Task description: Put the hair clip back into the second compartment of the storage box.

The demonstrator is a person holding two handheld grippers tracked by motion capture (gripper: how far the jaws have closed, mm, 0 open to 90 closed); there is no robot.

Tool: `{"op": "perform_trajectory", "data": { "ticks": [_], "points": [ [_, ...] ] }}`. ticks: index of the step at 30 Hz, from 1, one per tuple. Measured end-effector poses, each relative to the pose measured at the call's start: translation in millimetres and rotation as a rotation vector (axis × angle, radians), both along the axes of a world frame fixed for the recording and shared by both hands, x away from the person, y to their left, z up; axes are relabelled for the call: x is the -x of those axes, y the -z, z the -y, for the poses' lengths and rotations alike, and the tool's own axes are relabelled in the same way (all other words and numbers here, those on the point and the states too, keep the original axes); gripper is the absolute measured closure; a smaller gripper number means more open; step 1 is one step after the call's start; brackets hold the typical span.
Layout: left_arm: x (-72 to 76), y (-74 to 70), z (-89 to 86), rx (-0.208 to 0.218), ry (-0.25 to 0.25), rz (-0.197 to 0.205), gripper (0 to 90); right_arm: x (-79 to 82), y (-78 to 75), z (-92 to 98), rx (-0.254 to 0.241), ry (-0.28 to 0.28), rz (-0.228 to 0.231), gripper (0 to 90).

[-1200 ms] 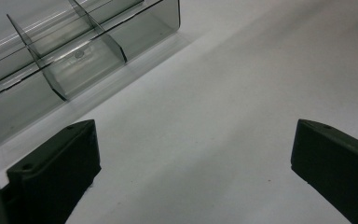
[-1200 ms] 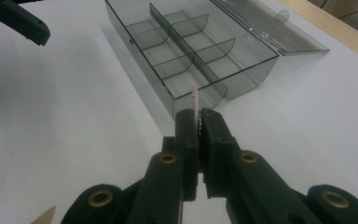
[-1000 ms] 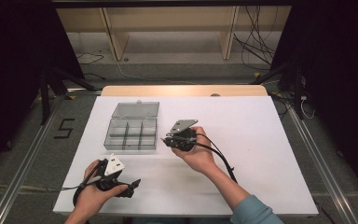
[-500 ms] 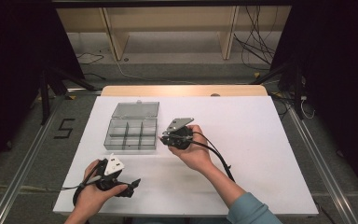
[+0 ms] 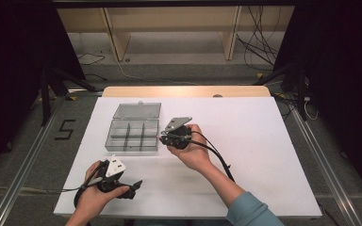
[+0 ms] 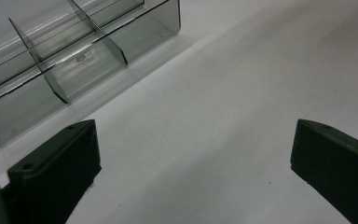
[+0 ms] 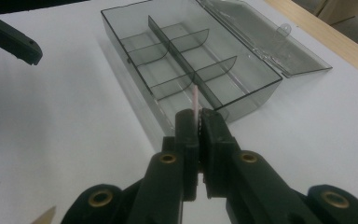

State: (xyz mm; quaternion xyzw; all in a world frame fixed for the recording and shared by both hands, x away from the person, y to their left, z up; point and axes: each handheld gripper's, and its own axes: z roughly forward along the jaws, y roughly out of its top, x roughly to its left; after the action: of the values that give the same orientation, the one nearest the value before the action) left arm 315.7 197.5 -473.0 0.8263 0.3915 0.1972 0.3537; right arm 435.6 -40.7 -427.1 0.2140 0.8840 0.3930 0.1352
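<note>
A clear grey compartment box (image 5: 133,135) lies on the white table (image 5: 264,141) with its lid (image 5: 137,110) folded open behind it. My right gripper (image 5: 162,138) hovers at the box's right edge. In the right gripper view it (image 7: 198,119) is shut on a thin pale pink stick (image 7: 194,99) that points up over the box (image 7: 191,60). My left gripper (image 5: 134,186) rests low near the table's front left, jaws wide apart. In the left gripper view it (image 6: 191,154) is open with nothing between its jaws, and the box (image 6: 51,60) lies ahead to the left.
Dividers split the box into several compartments, which look bare. A wooden strip (image 5: 186,91) runs along the table's far edge, with shelving (image 5: 169,28) and cables on the floor beyond. Bare white tabletop spreads to the right of the hands.
My right gripper has drifted slightly left, closer to the box's right edge, still holding the stick. The left gripper has stayed put.
</note>
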Motion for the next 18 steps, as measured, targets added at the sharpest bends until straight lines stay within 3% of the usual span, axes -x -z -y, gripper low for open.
{"op": "perform_trajectory", "data": {
  "ticks": [18],
  "points": [
    [0.2, -0.5, -1.1, 0.004, -0.009, 0.001, 0.8, -6.0, -1.4, -12.9, -0.008, 0.006, -0.002, 86.7]
  ]
}}
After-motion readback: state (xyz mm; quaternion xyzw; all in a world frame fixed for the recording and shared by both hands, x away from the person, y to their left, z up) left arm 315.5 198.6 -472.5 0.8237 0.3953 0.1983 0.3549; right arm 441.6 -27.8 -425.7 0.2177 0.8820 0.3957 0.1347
